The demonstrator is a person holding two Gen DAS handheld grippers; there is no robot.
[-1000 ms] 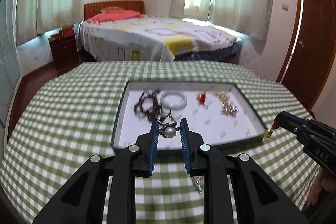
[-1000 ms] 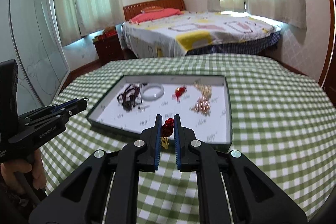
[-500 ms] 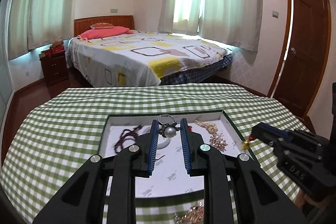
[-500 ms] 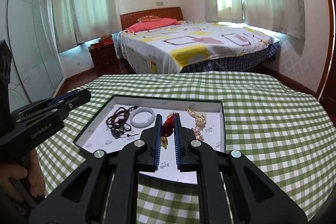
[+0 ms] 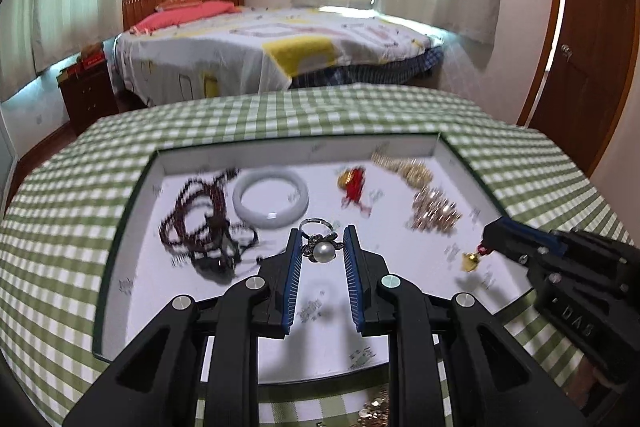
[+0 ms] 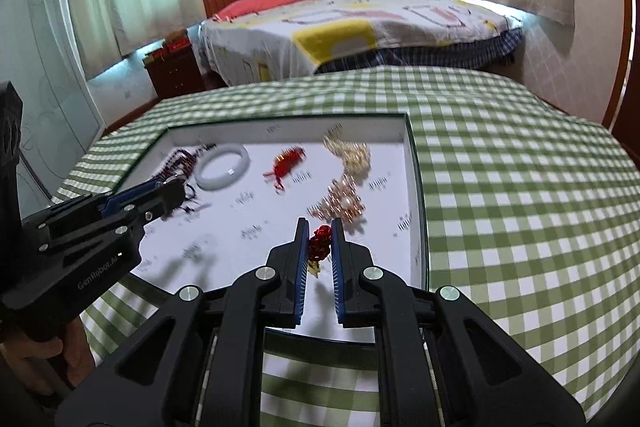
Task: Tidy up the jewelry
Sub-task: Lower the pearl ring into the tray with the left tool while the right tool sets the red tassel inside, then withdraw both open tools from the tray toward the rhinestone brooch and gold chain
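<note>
My left gripper (image 5: 320, 247) is shut on a silver pearl ring (image 5: 323, 251) and holds it over the near middle of the white jewelry tray (image 5: 132, 195). My right gripper (image 6: 319, 241) is shut on a red-and-gold earring (image 6: 318, 247) over the tray's (image 6: 414, 163) near right part; it also shows in the left wrist view (image 5: 486, 247). In the tray lie a dark bead necklace (image 5: 200, 219), a white jade bangle (image 5: 271, 193), a red ornament (image 5: 354, 183) and gold jewelry (image 5: 434, 211).
The tray sits on a round table with a green checked cloth (image 6: 500, 167). More gold jewelry (image 5: 374, 409) lies on the cloth near the tray's front edge. A bed (image 6: 360, 27) and a wooden door (image 5: 592, 39) stand beyond the table.
Both grippers have tilted down and moved in over the tray, each still holding its piece. The tray now looks larger and closer in both views.
</note>
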